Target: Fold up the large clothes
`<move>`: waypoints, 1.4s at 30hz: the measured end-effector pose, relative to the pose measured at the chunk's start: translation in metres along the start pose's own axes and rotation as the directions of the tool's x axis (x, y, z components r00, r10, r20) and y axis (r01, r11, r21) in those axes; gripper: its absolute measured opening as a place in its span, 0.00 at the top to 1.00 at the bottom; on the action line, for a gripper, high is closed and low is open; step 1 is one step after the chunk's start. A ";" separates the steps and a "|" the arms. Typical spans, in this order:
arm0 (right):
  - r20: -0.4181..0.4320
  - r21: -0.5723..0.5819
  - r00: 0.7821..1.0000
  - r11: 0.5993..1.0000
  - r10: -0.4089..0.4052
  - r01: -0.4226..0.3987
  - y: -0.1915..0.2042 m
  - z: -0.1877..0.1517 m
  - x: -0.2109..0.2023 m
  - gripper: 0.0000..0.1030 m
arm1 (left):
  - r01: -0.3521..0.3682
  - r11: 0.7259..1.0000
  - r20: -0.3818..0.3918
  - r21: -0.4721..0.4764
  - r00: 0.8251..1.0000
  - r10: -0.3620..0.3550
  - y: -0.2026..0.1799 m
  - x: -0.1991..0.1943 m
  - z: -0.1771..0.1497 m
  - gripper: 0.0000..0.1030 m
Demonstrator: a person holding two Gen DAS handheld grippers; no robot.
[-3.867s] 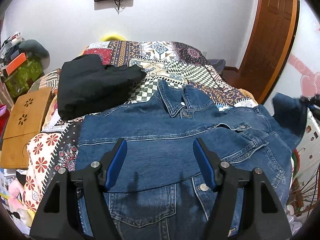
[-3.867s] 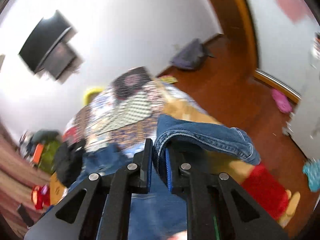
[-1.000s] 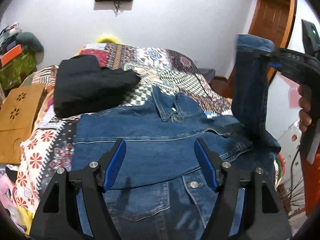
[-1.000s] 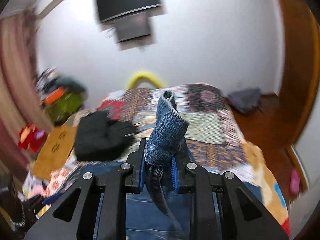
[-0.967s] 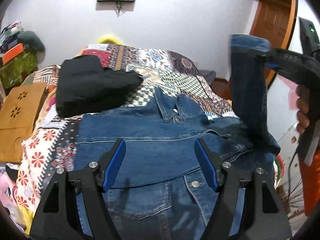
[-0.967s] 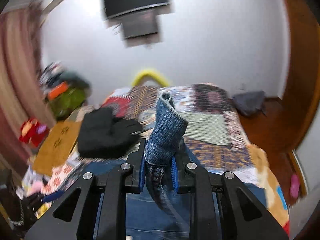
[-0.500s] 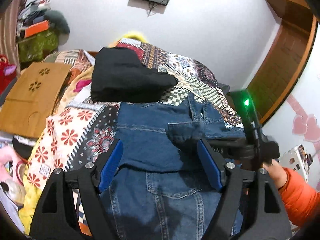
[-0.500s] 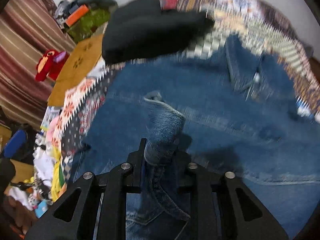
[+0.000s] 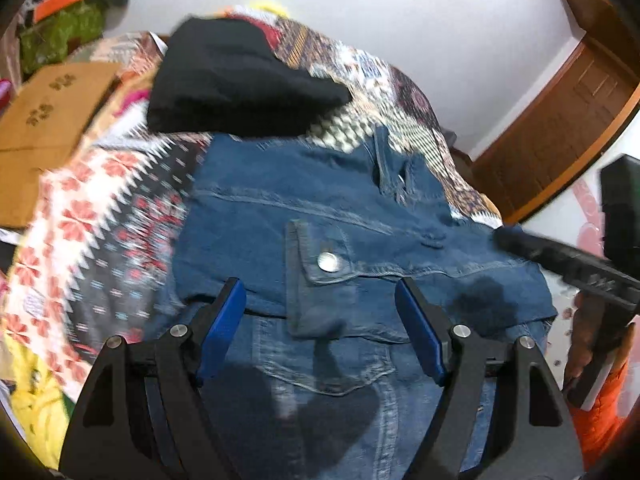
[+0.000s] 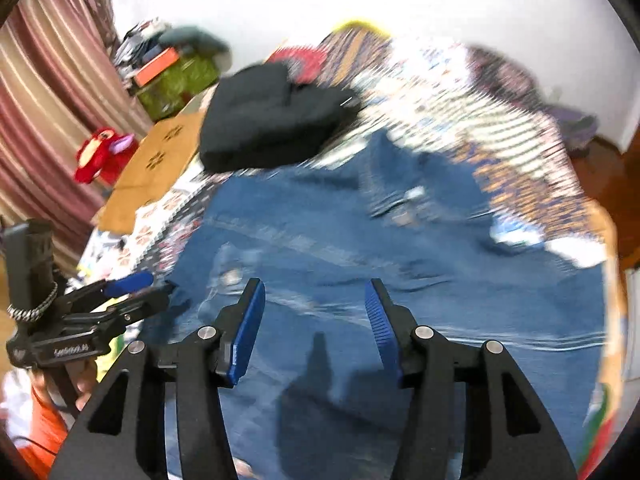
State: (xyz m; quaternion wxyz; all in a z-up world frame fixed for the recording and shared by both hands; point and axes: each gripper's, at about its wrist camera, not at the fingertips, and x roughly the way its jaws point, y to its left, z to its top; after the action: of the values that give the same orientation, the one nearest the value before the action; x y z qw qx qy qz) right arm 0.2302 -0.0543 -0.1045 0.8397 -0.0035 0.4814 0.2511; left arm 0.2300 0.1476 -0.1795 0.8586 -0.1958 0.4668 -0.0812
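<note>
The right gripper (image 10: pixel 314 320) had just sprung open, empty, leaving the sleeve (image 9: pixel 320 280) folded mid-frame across the denim jacket (image 9: pixel 280 208); the left gripper (image 9: pixel 320 332) hung wide, empty.

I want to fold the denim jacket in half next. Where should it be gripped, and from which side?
Probably the near hem of the denim jacket, one corner per gripper, coming in from the near edge of the bed. Both sleeves already lie folded across the front, so lifting the hem toward the collar should halve it.
</note>
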 end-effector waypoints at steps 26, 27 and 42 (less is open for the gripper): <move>0.025 0.426 0.948 0.862 -0.316 0.276 -0.184 -0.103 -0.079 0.50 | -0.247 0.954 0.090 0.167 0.968 0.235 -0.080 0.039 -0.017 0.78; 0.031 0.417 0.949 0.867 -0.314 0.273 -0.182 -0.099 -0.079 0.50 | -0.253 0.947 0.126 0.199 0.965 0.231 -0.091 0.032 -0.015 0.78; 0.060 0.300 0.946 0.909 -0.320 0.288 -0.151 -0.083 -0.059 0.36 | -0.322 0.914 0.392 0.248 0.896 0.209 -0.106 -0.034 0.072 0.80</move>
State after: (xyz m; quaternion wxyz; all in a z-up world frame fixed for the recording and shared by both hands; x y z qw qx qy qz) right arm 0.2031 -0.2320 -0.1370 0.8848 0.0570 0.4603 0.0445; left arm 0.2762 0.0806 -0.0745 0.9517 -0.0051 0.3071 0.0036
